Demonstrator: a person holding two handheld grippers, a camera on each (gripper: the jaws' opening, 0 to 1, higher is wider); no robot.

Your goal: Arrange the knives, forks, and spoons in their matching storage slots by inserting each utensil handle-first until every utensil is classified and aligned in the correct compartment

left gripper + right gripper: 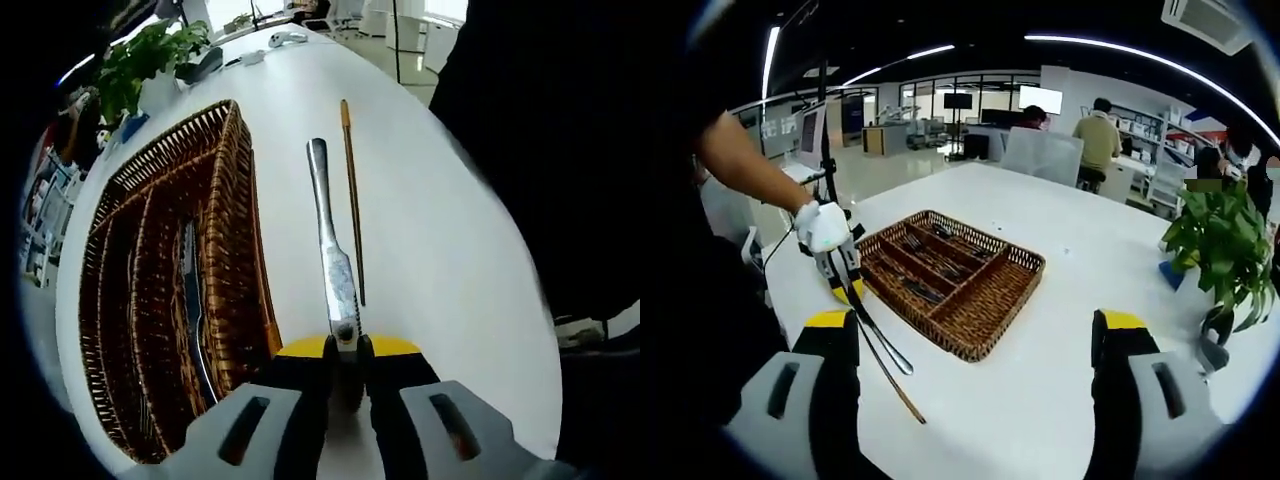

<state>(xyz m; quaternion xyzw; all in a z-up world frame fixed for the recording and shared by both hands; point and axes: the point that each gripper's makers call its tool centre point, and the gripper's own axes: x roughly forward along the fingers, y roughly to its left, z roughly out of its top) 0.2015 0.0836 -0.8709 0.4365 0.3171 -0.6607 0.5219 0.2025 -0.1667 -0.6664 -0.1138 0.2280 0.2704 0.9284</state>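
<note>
Gripping table knife (330, 240) by one end, left gripper (347, 362) jaws closed, knife above white table (450, 260) beside wicker cutlery tray (225, 190). Brown chopstick (352, 200) on table alongside. Right gripper (975, 345) jaws wide apart, empty, well back from tray.

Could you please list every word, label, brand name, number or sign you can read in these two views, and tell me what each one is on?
No text can be read in either view.
The knife held in the left gripper has an embossed handle, but no legible mark.
The wicker basket and white table carry no lettering.
The screens at the back of the room are too small and blurred to read.
</note>
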